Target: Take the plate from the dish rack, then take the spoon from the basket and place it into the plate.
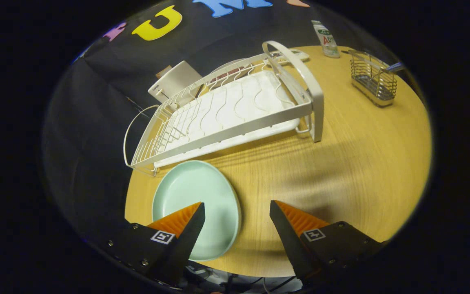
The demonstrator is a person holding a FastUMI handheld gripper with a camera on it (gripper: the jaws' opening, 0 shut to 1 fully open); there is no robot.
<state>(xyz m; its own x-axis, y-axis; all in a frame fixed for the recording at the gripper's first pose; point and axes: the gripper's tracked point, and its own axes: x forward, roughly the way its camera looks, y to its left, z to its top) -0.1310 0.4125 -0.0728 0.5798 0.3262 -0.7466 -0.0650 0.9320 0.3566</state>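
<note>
So the gripper (237,212) has its fingers spread wide with nothing between them, hovering over the wooden counter (361,163). The plate (190,192), a pale mint one, sits flat on the counter right in front of the rack (227,110), and the left finger overlaps its near part in the view, while the right finger is over bare wood just beside it. The rack is a white wire thing with a drip tray under it, and its slots look bare. Way over at the far side of the counter there's the little wire basket (373,79), well apart from the plate, with what looks like the spoon (394,66) handle poking out the top, though it's too small to be sure. A small carton (325,38) stands near the basket, and a white box (174,81) sits behind the rack.
</note>
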